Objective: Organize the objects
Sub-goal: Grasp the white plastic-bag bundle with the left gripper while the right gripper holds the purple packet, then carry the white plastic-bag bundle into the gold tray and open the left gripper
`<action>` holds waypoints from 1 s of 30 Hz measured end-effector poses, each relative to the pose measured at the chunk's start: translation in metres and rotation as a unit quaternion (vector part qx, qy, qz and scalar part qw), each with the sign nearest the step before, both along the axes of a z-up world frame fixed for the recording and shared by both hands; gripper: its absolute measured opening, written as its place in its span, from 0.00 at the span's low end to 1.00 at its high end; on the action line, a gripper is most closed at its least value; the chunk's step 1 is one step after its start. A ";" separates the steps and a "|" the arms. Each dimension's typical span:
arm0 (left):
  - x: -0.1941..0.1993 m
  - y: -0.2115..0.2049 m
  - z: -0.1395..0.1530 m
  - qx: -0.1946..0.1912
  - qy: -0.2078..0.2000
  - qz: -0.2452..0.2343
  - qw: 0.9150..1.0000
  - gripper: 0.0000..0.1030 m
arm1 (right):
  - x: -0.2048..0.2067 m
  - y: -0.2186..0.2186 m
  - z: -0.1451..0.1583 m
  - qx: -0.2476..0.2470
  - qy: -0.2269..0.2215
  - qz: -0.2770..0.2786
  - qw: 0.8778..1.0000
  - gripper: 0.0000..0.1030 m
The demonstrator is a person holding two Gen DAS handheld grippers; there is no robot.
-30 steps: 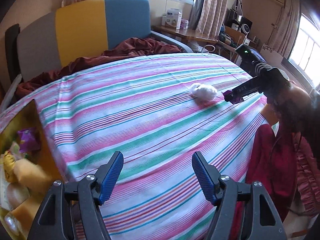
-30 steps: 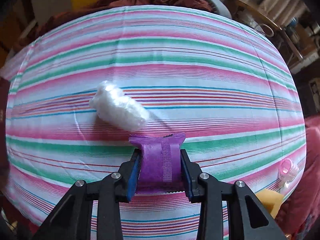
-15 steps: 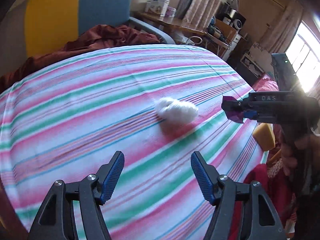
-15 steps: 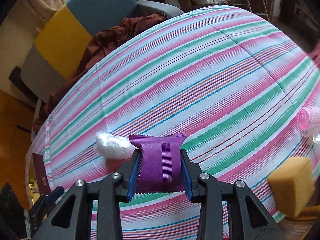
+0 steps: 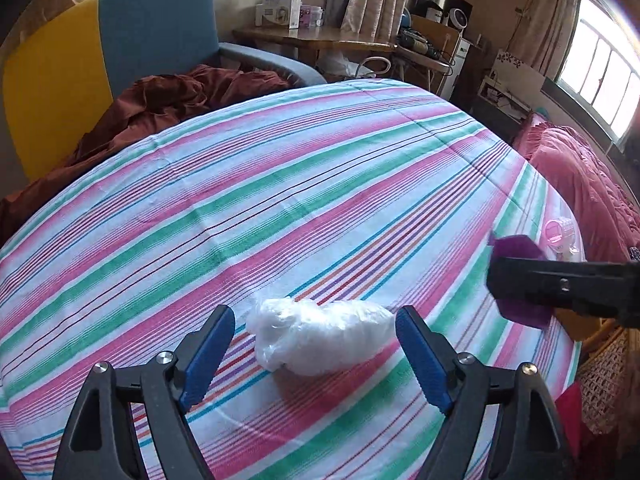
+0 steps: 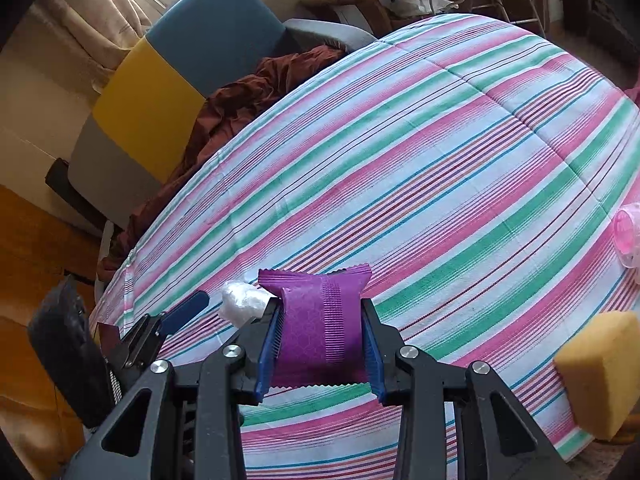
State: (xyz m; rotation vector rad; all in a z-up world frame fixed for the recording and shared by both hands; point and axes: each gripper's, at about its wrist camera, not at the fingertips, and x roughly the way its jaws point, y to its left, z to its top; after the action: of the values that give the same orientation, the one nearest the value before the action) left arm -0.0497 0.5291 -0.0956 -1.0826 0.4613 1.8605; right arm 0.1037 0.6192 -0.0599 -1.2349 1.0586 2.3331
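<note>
I have the left gripper (image 5: pixel 316 358) poised over the white crumpled plastic bag (image 5: pixel 320 334), which lies on the striped tablecloth (image 5: pixel 280 184) near my edge of the table. The jaws stand wide apart and have just been opening a little further; the bag sits between the blue pads (image 5: pixel 208 356) but neither pad touches it yet. The right gripper (image 6: pixel 320 340) is clamped on the purple snack packet (image 6: pixel 316 320), held off the cloth to the right of the bag.

To do this pickup well, I judge I should bring the left gripper lower until the pads flank the bulk of the bag, not just its loose upper folds, then close gently. The bag looks soft and crinkly, so it will likely compress a good deal before the grip bites; I close fully and lift slowly to check that it comes along. I keep the right gripper clear of the left, since the two are near each other. A yellow sponge (image 6: pixel 600 376) and a pink plastic container (image 6: pixel 626 236) wait at the right edge of the table, well apart from the bag.
</note>
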 end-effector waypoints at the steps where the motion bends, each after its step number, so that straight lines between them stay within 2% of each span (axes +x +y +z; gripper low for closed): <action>1: -0.005 -0.001 -0.007 0.000 -0.017 0.004 1.000 0.62 | 0.000 0.000 0.000 0.000 0.001 0.000 1.000 0.37; 3: -0.010 -0.009 -0.007 0.019 -0.032 0.011 0.999 0.58 | -0.002 0.001 0.000 0.000 0.003 0.000 1.000 0.37; 4: -0.010 -0.016 -0.007 0.024 -0.031 0.012 0.999 0.53 | 0.000 0.002 -0.001 0.000 0.003 0.000 1.000 0.37; 7: -0.003 -0.046 -0.004 0.030 -0.014 0.014 0.999 0.49 | -0.001 0.002 -0.002 -0.002 0.001 0.003 1.000 0.37; 13: 0.008 -0.116 0.004 0.044 -0.012 0.048 0.998 0.44 | 0.002 0.003 0.000 -0.001 0.002 0.004 1.000 0.37; 19: 0.039 -0.176 0.012 0.045 0.015 0.050 0.998 0.44 | -0.003 0.002 0.000 0.004 -0.002 0.011 1.000 0.37; 23: 0.052 -0.207 0.016 0.050 0.018 0.060 0.997 0.44 | -0.003 -0.002 0.002 0.011 -0.002 0.022 1.000 0.37; 26: 0.056 -0.229 0.017 0.050 0.010 0.072 0.996 0.44 | -0.013 -0.009 -0.001 0.025 -0.032 0.041 0.998 0.37; 30: 0.054 -0.246 0.010 0.039 0.009 0.090 0.995 0.44 | -0.033 -0.037 0.004 0.092 -0.082 0.086 0.989 0.37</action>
State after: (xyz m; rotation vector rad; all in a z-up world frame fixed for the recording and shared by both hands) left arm 0.0045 0.2829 -0.0854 -1.0851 0.3069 2.0305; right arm 0.0702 0.5823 -0.0558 -1.4649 0.6913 2.3428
